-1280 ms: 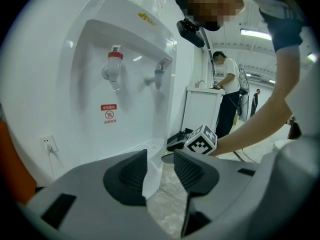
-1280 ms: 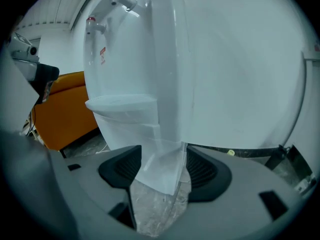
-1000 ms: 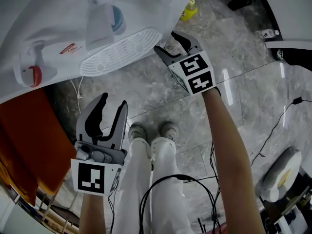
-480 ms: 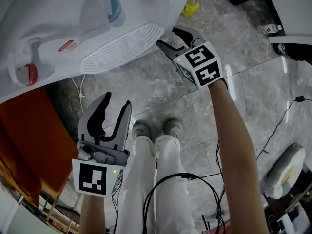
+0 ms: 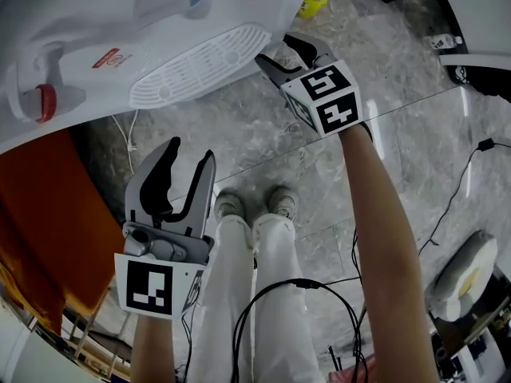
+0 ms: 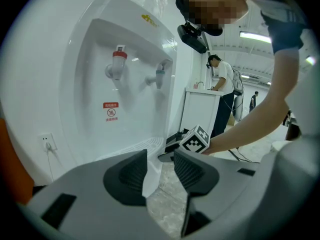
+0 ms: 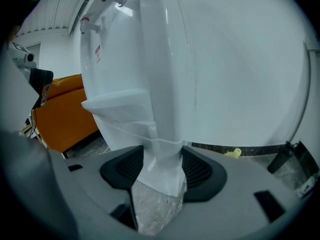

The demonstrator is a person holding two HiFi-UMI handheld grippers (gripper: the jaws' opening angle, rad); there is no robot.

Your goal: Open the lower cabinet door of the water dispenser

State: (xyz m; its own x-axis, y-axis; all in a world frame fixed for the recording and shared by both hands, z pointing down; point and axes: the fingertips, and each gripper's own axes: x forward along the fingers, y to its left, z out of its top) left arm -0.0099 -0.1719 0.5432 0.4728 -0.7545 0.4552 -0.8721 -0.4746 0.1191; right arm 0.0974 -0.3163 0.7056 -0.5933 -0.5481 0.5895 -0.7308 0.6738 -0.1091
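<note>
White lower cabinet door (image 7: pixel 162 154) not yet swung out: right gripper (image 5: pixel 273 48), jaws wide and just closing, pinches its edge; left gripper (image 5: pixel 190 150) half-open, empty.

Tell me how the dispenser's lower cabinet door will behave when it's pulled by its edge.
The right claw, its jaws just closing, grips the lower cabinet door by its white edge. It looks like rigid moulded plastic, so it should swing rather than flex. Its glossy surface may slip. The tall water dispenser might shift on the polished floor if tugged hard.
</note>
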